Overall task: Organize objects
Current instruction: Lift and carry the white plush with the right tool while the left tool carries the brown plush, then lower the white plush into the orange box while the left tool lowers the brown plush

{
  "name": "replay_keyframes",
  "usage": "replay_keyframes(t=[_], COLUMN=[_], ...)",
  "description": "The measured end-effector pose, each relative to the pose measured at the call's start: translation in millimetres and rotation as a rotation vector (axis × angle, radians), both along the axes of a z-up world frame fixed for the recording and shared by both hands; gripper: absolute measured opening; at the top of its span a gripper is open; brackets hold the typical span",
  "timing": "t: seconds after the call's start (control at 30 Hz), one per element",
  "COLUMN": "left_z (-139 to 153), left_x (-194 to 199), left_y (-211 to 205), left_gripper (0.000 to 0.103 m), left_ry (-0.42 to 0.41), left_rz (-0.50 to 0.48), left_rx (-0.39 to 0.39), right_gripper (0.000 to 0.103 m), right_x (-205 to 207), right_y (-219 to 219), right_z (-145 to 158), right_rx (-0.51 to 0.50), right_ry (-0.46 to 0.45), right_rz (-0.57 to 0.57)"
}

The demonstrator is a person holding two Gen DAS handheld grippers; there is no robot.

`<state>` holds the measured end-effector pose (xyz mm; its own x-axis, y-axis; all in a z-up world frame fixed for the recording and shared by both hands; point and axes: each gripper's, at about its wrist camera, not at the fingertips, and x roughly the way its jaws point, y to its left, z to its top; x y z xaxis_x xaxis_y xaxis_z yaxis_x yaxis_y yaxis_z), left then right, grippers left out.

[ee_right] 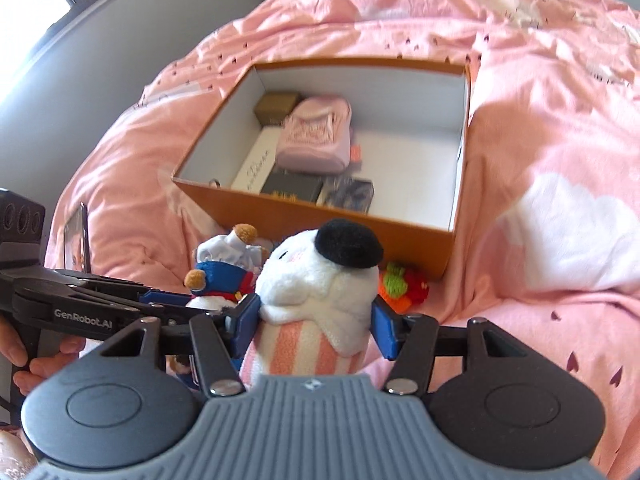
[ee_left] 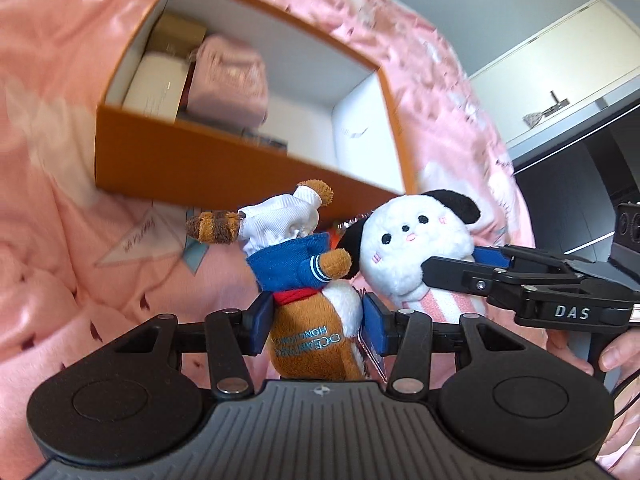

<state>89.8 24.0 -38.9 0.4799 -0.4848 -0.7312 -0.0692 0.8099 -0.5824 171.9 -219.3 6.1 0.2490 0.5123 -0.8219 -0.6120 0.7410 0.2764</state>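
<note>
My left gripper (ee_left: 318, 322) is shut on a brown plush in a blue and white sailor outfit (ee_left: 312, 276), held just in front of the orange box (ee_left: 208, 160). My right gripper (ee_right: 316, 316) is shut on a white plush with black ears and a pink striped body (ee_right: 320, 280), right beside the brown plush (ee_right: 224, 268). The white plush (ee_left: 416, 248) and the right gripper (ee_left: 460, 272) also show in the left wrist view. The orange box (ee_right: 320, 216) stands open on the pink bedspread and holds a pink pouch (ee_right: 316, 136) and several small boxes.
A small orange, green and red knitted toy (ee_right: 404, 284) lies at the box's near right corner. A photo frame (ee_right: 78, 240) lies on the bed at left. A white cabinet (ee_left: 560, 68) stands beyond the bed. The box's right half (ee_right: 412, 160) has bare floor.
</note>
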Motion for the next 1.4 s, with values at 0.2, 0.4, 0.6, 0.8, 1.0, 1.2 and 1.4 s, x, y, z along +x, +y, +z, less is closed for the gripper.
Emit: replay_keyframes(t=[0.2,0.4,0.6,0.8,1.0,1.2,1.4], left_z=[34,61,64,46,24,-1,-21], left_x=[6,28,65,112,150,184,208], left_y=[1,0,3,12,6,0,-8], left_gripper=[0.054,0.054,0.054,0.054,0.054,0.054,0.054], left_ry=[-0.125,-0.236,-0.272,-0.241,-0.219,-0.191,-0.162], left_rz=[0.019,0.022,0.011,-0.011,-0.05,-0.074,-0.145], left_rx=[0.02,0.058,0.082,0.074,0.093,0.123,0.181], right_gripper=[0.06,0.06,0.06,0.06,0.06,0.06,0.06], right_x=[3,14,39,78,113,138,154], right_y=[-6,-4,-1,9,23,43,61], right_z=[29,50,52,36,13,-7,-31], right_rx=[0.07,0.124,0.158,0.159,0.11,0.002,-0.1], right_ry=[-0.082,-0.168,-0.215,-0.198,-0.191,-0.259,-0.313], right_rz=[-0.032,-0.069,-0.134,-0.182,-0.202,-0.151,-0.097])
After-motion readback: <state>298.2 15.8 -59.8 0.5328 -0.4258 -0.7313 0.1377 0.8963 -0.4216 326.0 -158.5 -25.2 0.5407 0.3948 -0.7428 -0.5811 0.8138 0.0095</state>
